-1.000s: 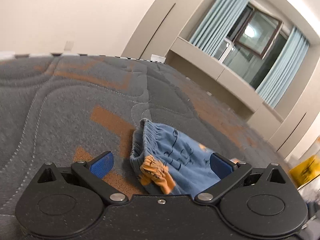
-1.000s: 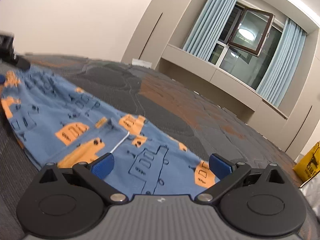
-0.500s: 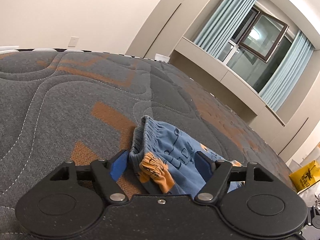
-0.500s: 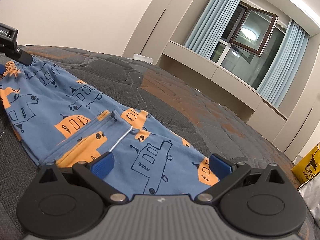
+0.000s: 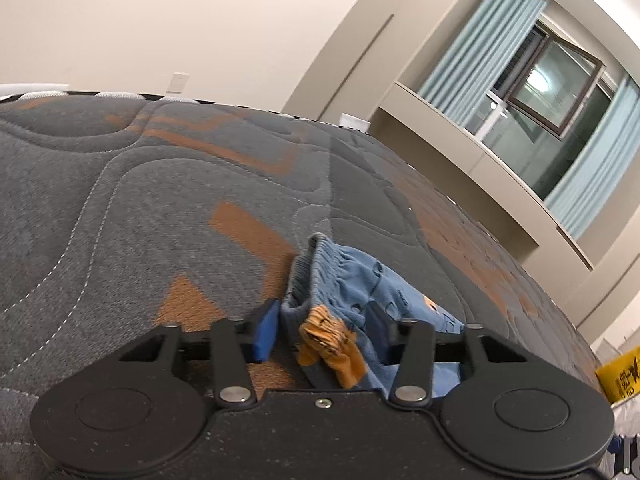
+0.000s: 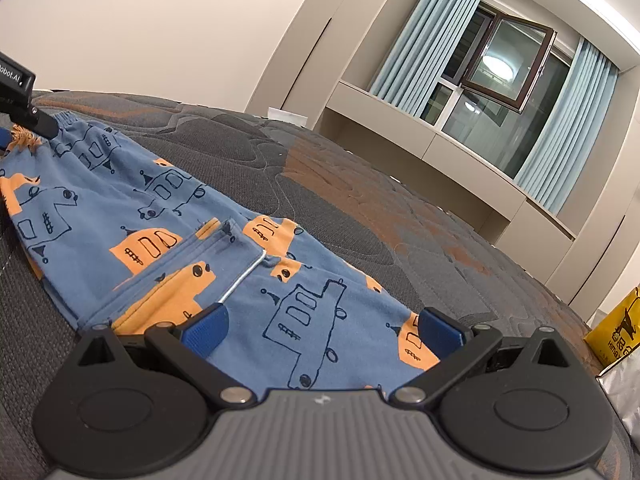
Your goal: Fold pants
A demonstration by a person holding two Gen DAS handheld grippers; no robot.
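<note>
A cream-walled bedroom with pale blue curtains (image 6: 420, 36) and a window (image 6: 508, 60) swung open sits behind a wide mattress (image 5: 160, 200) quilted in dark grey with orange patches. On the mattress lie the pants (image 6: 168, 232), a small blue pair printed with orange and outlined houses and vehicles, spread flat and running from the far left of the right wrist view down to its near edge. A white drawstring (image 6: 244, 276) lies across the cloth near the middle, beside a folded-over flap.

The left gripper (image 5: 320, 328) has its fingers (image 5: 266, 334) drawn in narrow around the gathered waistband end of the pants (image 5: 352, 284); the blue pads press the bunched blue and orange fabric from both sides, so it is clamped on the cloth. That elastic edge stands up slightly off the mattress just ahead of the fingers. In the right wrist view the same gripper shows as a dark body at the far left edge, at the waistband.

The right gripper (image 6: 320, 328) has its fingers (image 6: 206, 328) spread wide, one pad at each side of the near end of the pants, with the cloth lying flat between them and not pinched. A yellow bag (image 6: 616, 332) sits at the right edge, beside the mattress.
</note>
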